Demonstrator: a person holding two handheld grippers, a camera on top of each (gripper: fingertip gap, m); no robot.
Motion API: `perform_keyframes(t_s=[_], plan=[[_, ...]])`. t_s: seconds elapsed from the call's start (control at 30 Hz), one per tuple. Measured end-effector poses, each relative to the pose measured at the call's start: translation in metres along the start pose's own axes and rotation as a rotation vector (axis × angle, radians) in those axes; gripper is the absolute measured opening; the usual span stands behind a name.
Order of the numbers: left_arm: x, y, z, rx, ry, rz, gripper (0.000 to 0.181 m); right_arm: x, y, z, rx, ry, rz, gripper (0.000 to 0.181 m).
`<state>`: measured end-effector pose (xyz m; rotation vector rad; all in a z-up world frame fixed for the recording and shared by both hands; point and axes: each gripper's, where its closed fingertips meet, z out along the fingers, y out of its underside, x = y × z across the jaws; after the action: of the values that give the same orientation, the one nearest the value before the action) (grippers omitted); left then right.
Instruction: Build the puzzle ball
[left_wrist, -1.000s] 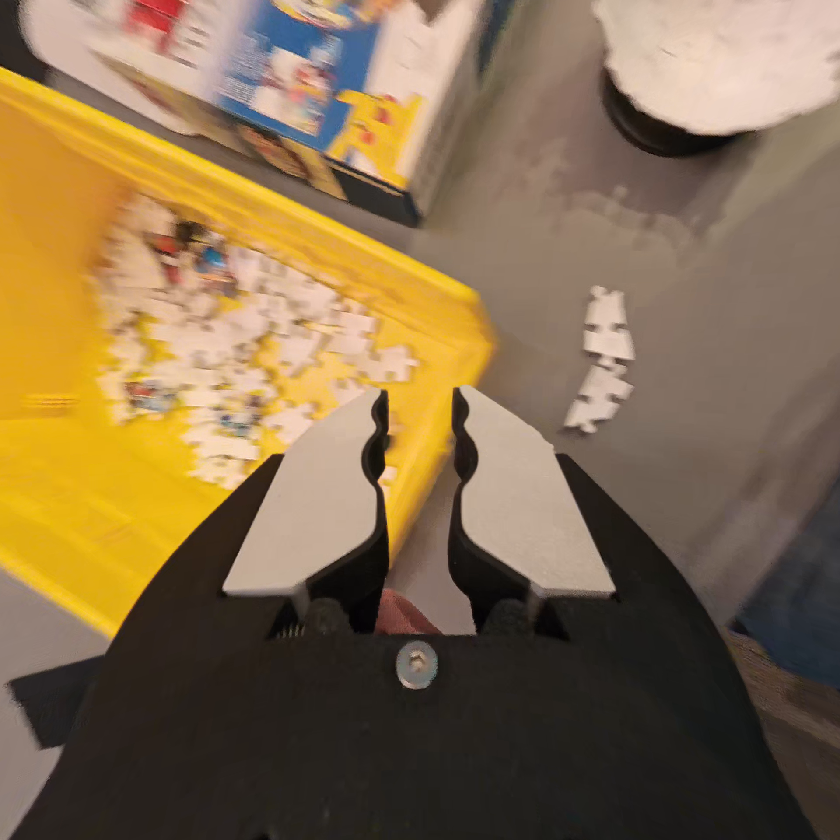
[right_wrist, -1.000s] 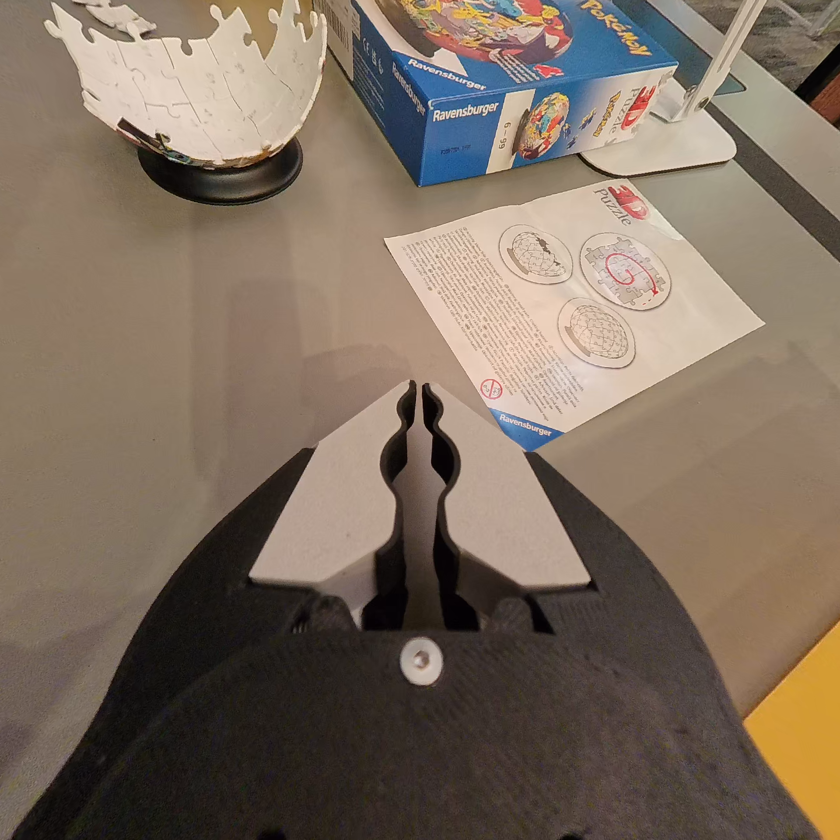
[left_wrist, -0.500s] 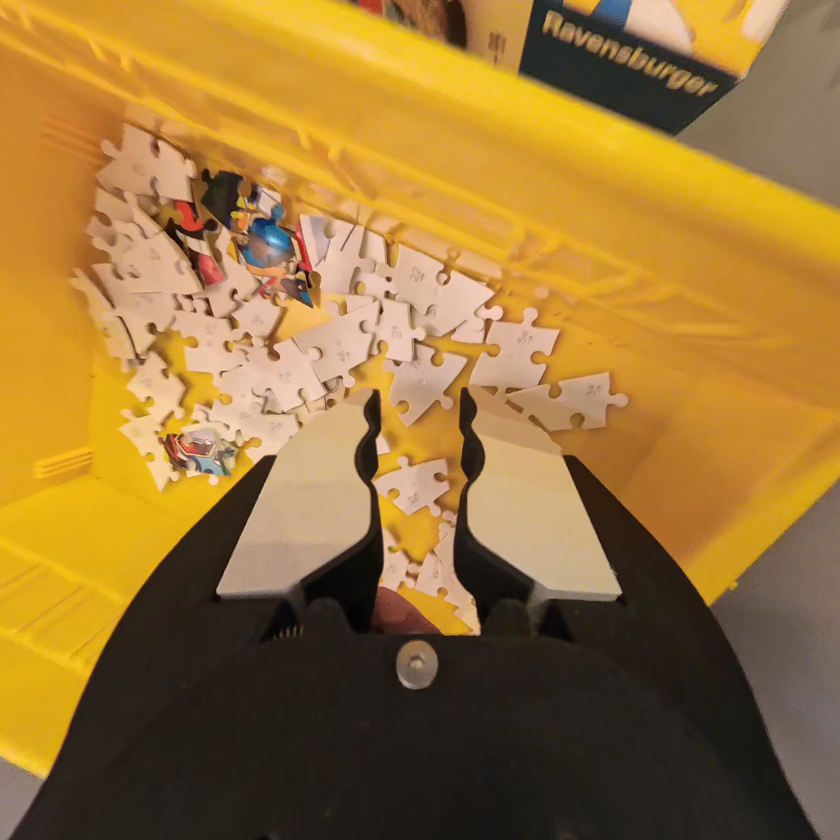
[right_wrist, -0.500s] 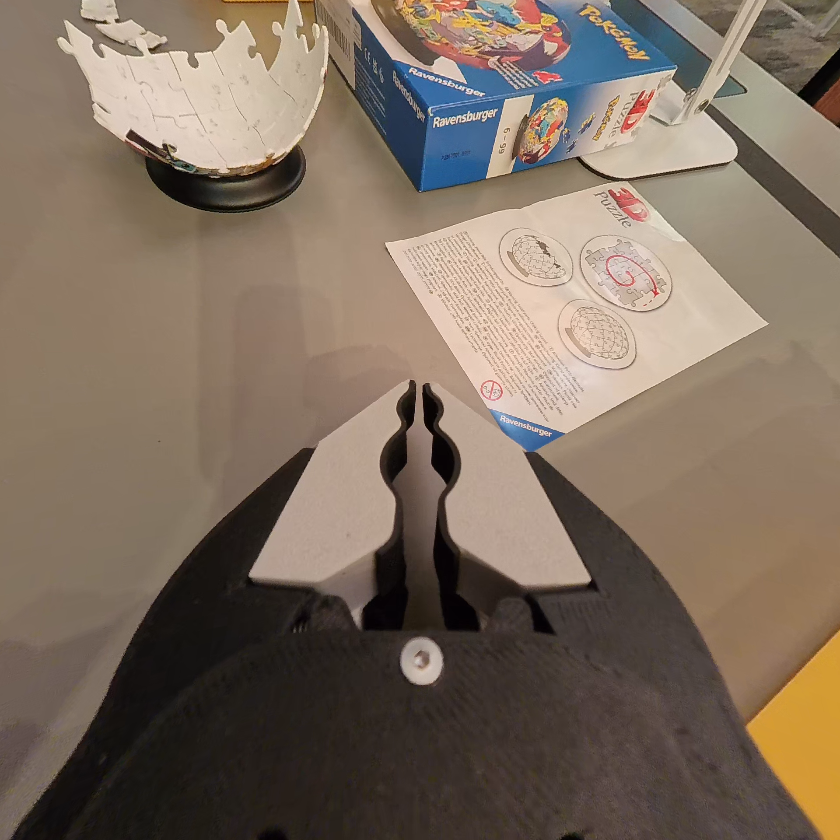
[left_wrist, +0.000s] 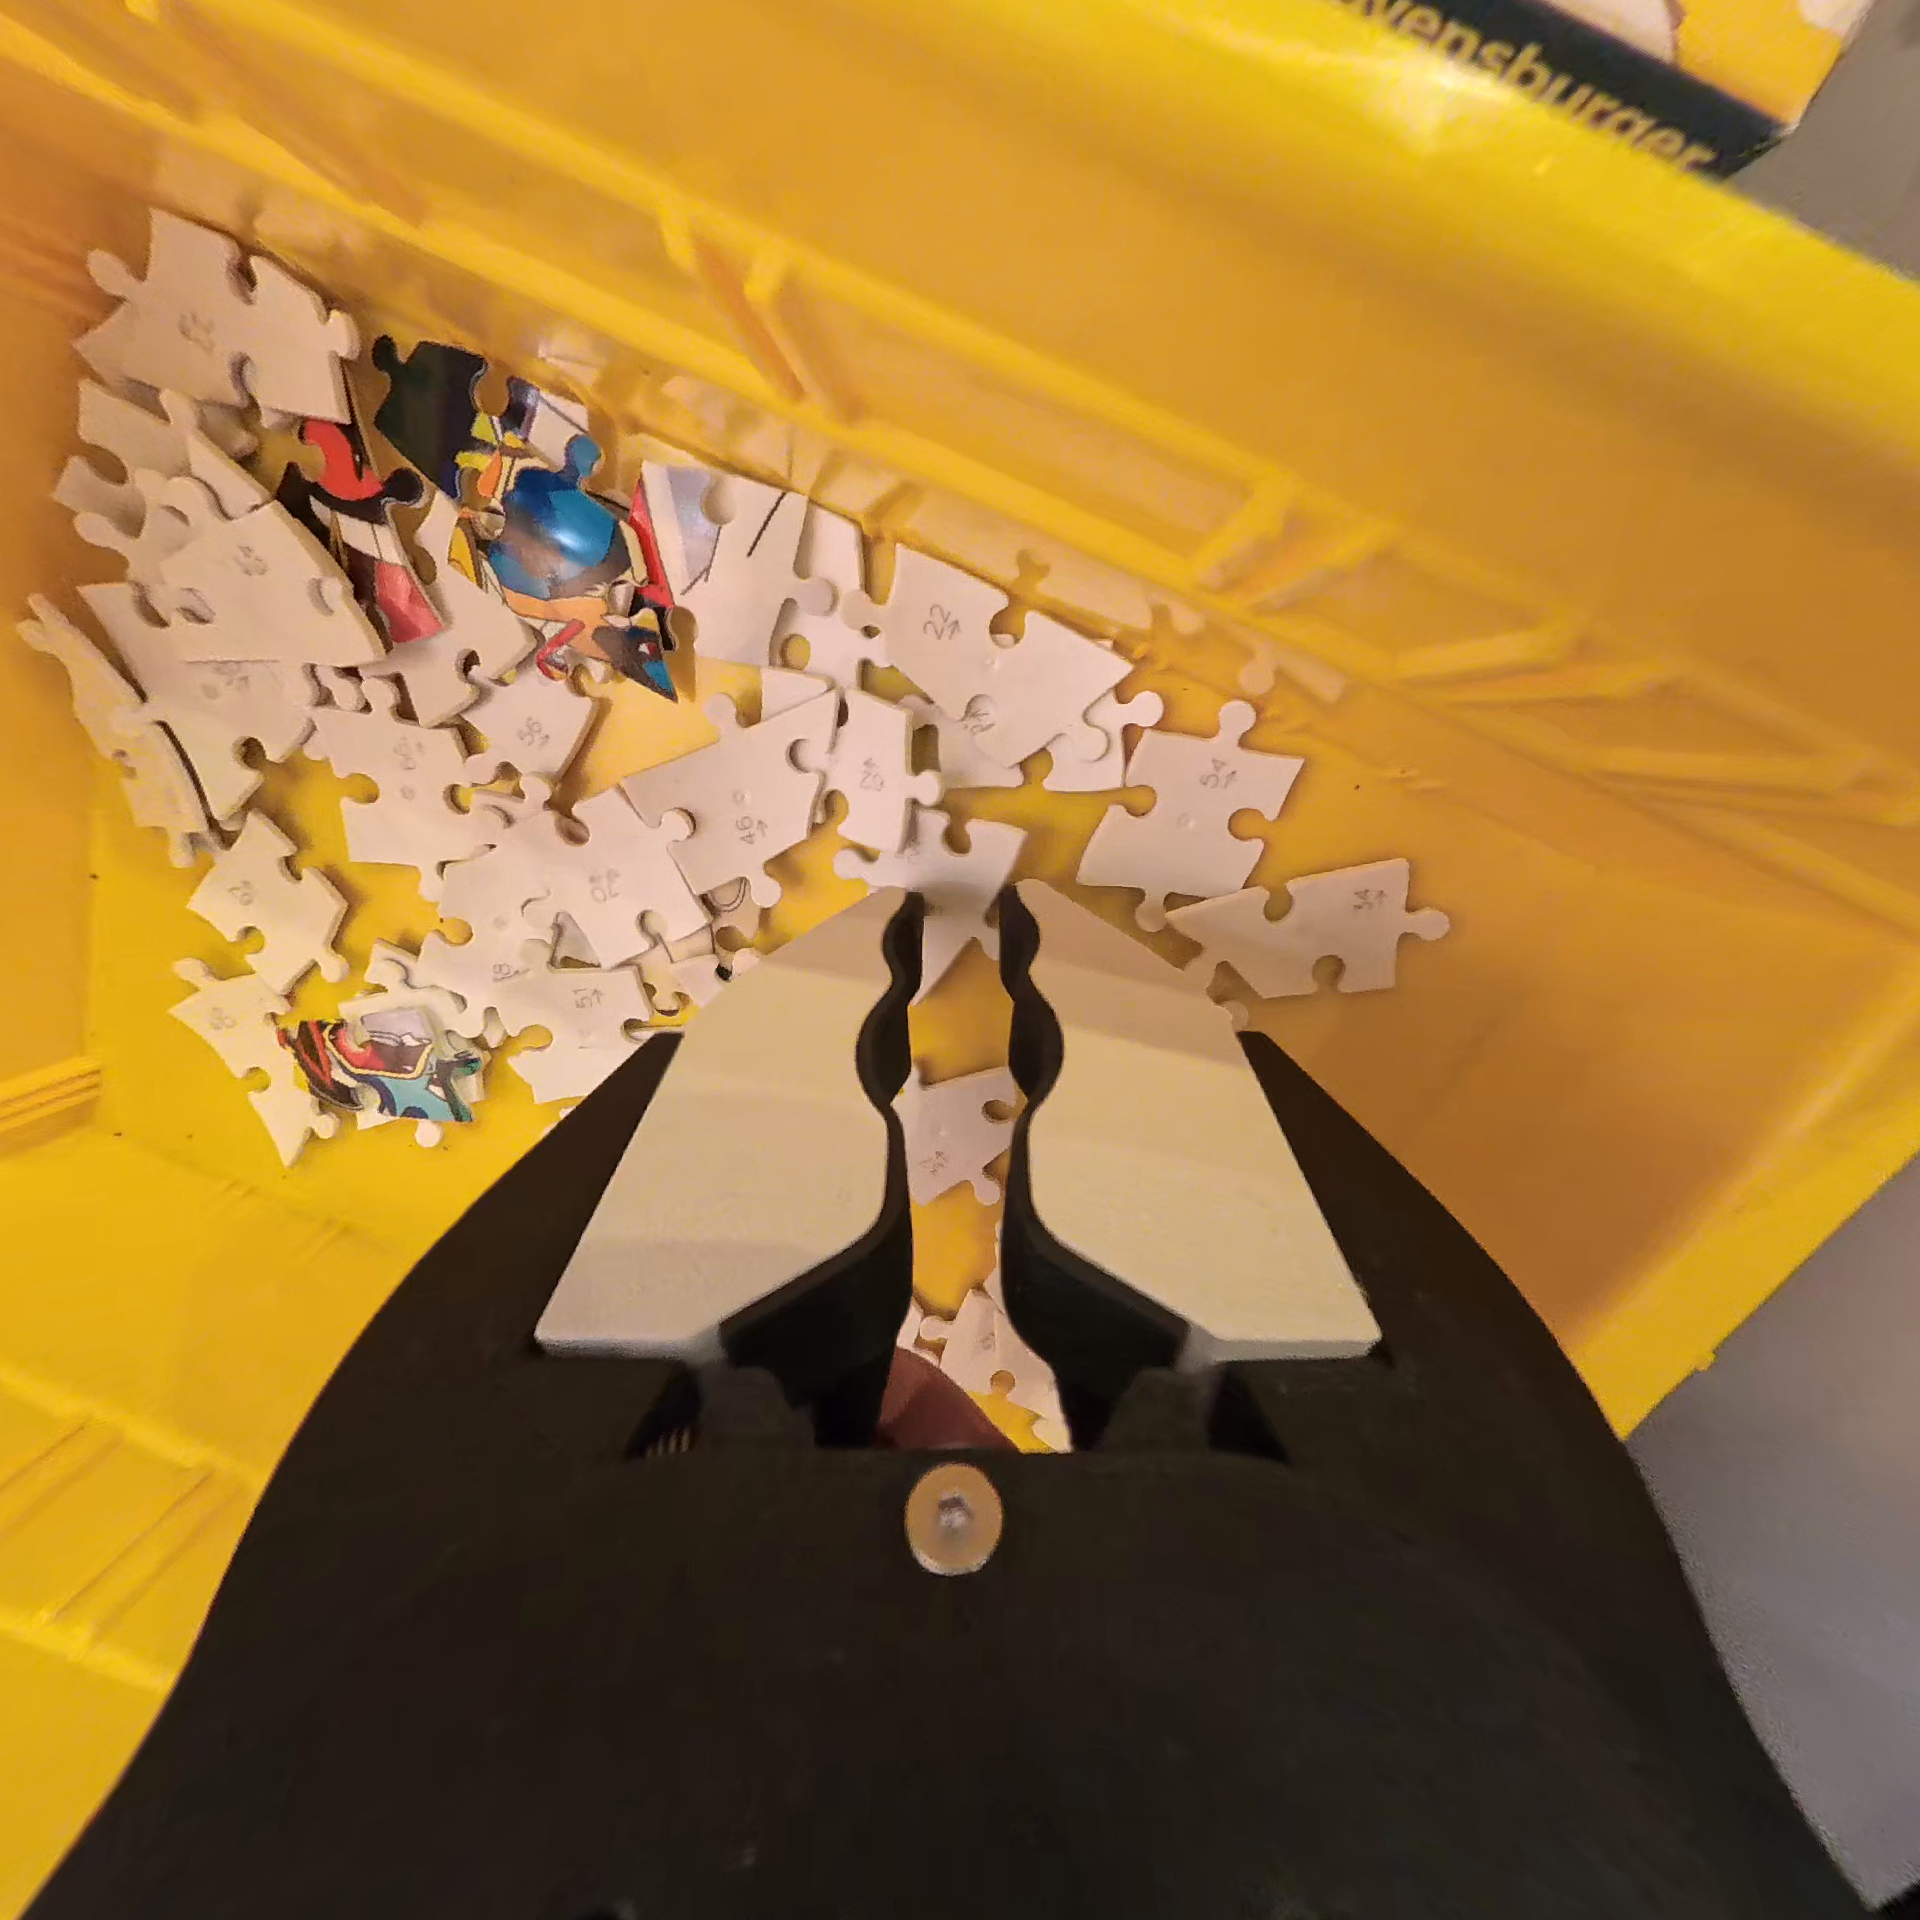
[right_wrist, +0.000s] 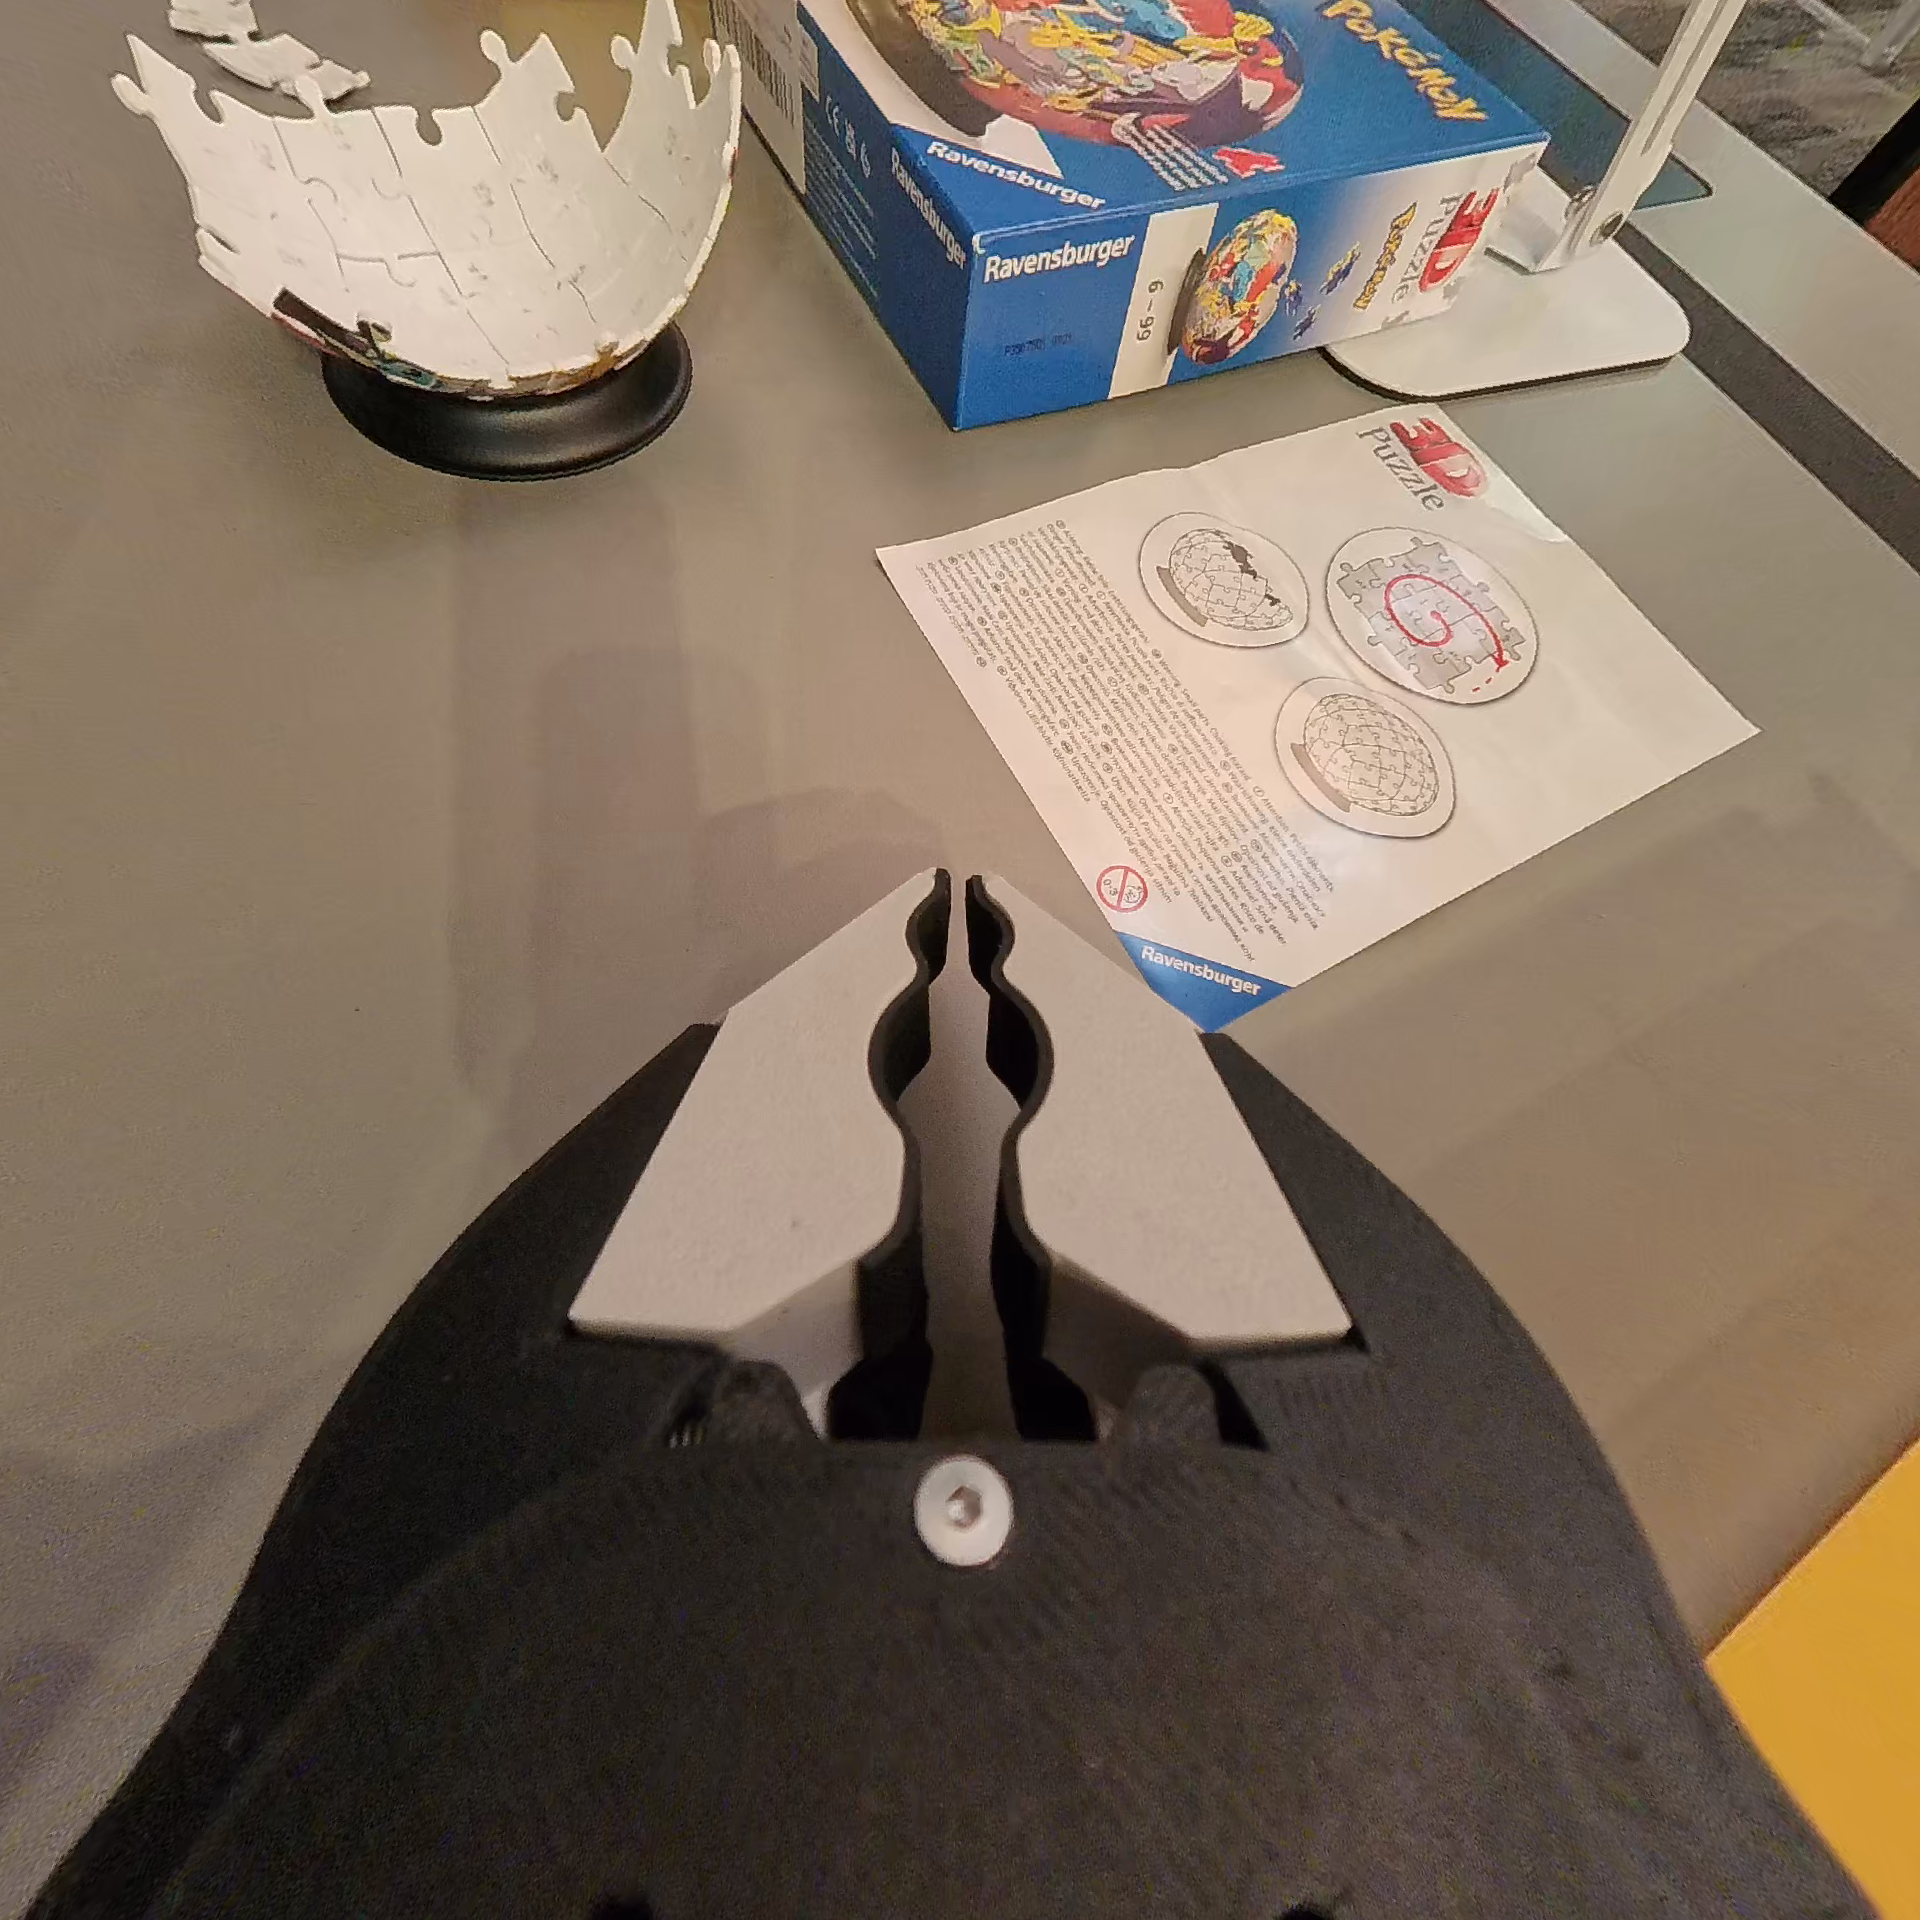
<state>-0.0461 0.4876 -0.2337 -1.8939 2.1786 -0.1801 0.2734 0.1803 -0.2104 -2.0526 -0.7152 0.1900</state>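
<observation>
My left gripper (left_wrist: 956, 909) is down inside the yellow bin (left_wrist: 1351, 364), among several loose puzzle pieces, mostly white side up. Its jaws are drawn close around the lower corner of a white puzzle piece (left_wrist: 940, 868) lying at the fingertips. Another white piece (left_wrist: 951, 1138) shows through the gap between the fingers. My right gripper (right_wrist: 958, 883) is shut and empty, hovering over the grey table. The half-built puzzle ball (right_wrist: 436, 218), a white bowl of joined pieces, sits on a black ring stand (right_wrist: 509, 410) at the far left of the right wrist view.
The blue puzzle box (right_wrist: 1143, 208) lies behind an instruction sheet (right_wrist: 1320, 707) to the right of the ball. A white lamp base (right_wrist: 1538, 332) stands beyond the box. A few loose pieces (right_wrist: 270, 52) lie behind the ball. A yellow bin corner (right_wrist: 1829, 1683) shows at the lower right. The gap from one gripper's tips to the other's is roughly 45 centimetres. From my right tips it is roughly 20 centimetres to the half-built puzzle ball (right_wrist: 436, 218); from my left, 30 centimetres.
My left gripper swung from the table into the yellow bin, dropped closer to the pieces, and its jaws narrowed around one piece. My right gripper drew back slightly and stayed shut.
</observation>
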Motion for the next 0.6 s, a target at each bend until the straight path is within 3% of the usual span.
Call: perform_keyframes(t_s=[0.6], plan=[[-0.011, -0.005, -0.029, 0.072, -0.112, 0.026, 0.002, 0.0, -0.001, -0.001, 0.007, -0.002, 0.005, 0.001]])
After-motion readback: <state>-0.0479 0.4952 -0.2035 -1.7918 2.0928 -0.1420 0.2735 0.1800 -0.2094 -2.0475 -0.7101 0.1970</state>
